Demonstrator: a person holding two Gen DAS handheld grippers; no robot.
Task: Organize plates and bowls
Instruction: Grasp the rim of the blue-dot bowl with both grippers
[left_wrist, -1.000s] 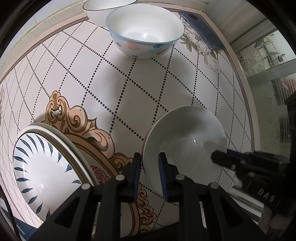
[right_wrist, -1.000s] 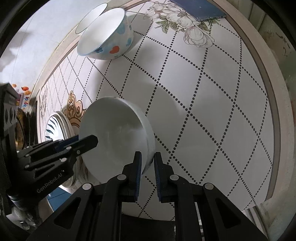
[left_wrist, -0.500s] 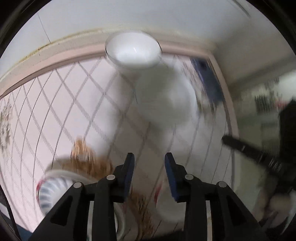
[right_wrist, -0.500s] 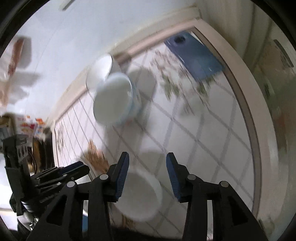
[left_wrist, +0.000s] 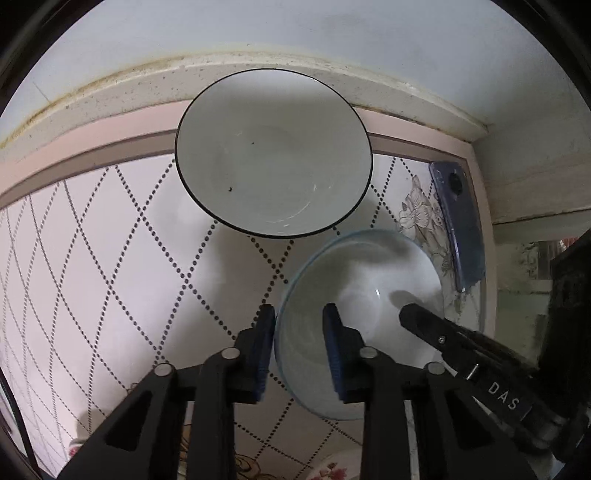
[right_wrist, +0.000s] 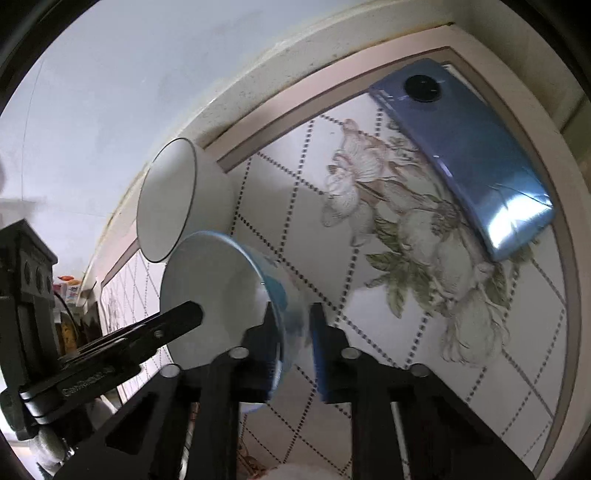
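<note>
A white bowl with a pale blue rim (left_wrist: 369, 291) (right_wrist: 214, 295) stands on the patterned tablecloth, just in front of a black-rimmed white bowl (left_wrist: 273, 155) (right_wrist: 166, 199). My left gripper (left_wrist: 299, 343) straddles the blue-rimmed bowl's left rim, one pad outside and one inside, and its jaws are closing on the wall. My right gripper (right_wrist: 293, 343) straddles the opposite rim in the same way, and its jaws are closing on it too. Each wrist view shows the other gripper's fingers (left_wrist: 424, 321) (right_wrist: 181, 321) reaching into the bowl.
A blue phone (left_wrist: 458, 225) (right_wrist: 461, 155) lies face down at the table's back right corner. A speckled ledge (left_wrist: 110, 96) and a pale wall run right behind the bowls. A flowered dish edge (left_wrist: 332, 469) shows at the near side.
Both grippers let go of the plain white bowl, opened, and swept toward the back of the table. They now sit narrowed on opposite rims of the blue-rimmed bowl.
</note>
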